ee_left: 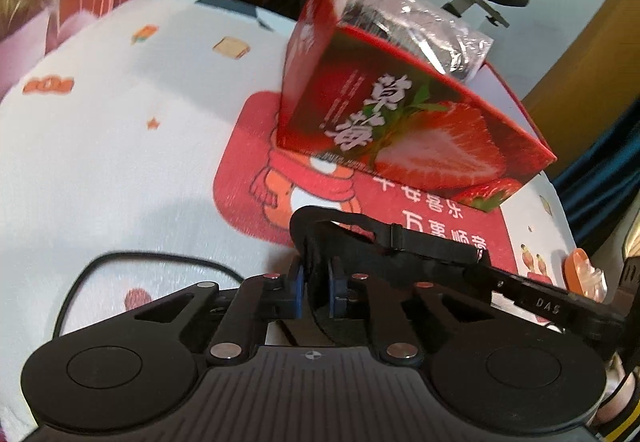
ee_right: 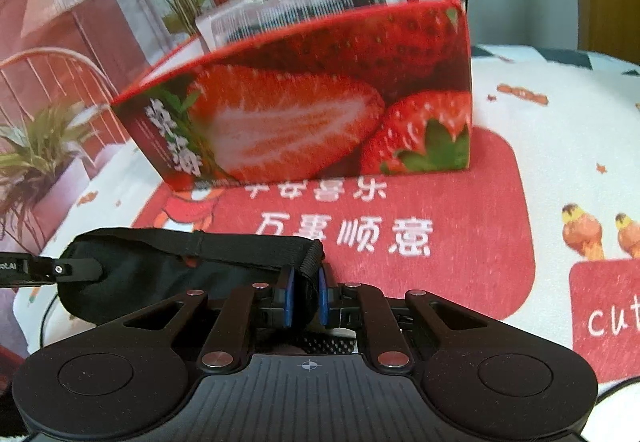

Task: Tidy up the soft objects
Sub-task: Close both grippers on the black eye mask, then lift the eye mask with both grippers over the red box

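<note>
Black eye mask (ee_right: 132, 274) (strap attached) is pinched by both closed grippers, left (ee_left: 316, 288) and right (ee_right: 306, 300).

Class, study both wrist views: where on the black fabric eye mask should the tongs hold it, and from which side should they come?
Grip the black fabric eye mask at its two ends, coming in from above at a slant. It is limp and wide, so one central pinch would let it sag. Here the left tongs pinch one end and the right tongs the other, near the strap, in front of the red strawberry-printed cardboard box.
</note>
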`<state>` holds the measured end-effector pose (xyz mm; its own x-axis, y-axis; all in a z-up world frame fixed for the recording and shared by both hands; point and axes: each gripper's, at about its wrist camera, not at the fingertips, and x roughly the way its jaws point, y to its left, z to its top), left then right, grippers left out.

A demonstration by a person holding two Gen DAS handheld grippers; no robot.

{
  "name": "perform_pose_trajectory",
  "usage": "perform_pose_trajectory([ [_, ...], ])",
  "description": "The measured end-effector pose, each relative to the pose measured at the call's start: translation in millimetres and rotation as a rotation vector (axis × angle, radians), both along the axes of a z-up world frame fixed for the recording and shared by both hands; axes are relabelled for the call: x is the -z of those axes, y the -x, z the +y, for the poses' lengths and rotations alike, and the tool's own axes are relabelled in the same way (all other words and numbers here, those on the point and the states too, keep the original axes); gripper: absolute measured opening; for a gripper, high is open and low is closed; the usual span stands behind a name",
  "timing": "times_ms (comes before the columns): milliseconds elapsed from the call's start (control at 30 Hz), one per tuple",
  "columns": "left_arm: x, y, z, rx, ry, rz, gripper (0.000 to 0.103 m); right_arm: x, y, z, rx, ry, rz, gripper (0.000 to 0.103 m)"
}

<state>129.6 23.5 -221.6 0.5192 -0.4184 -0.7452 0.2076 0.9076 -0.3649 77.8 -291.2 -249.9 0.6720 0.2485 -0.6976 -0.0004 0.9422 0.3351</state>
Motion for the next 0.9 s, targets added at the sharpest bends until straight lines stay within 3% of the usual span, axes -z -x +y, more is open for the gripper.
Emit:
perform_pose_trajectory([
  [400, -33.2, -7.5, -7.1, 0.021, -0.019, -0.111, 0.011, -38.3, -1.8, -3.4, -0.032, 0.009, -0.116, 0.009],
  [900, -98.1, -24.0, -16.3, 0.051, -0.02, -0.312, 0.011, -122.1, -28.9, -9.7, -0.101, 0.065, -0.311, 0.009],
])
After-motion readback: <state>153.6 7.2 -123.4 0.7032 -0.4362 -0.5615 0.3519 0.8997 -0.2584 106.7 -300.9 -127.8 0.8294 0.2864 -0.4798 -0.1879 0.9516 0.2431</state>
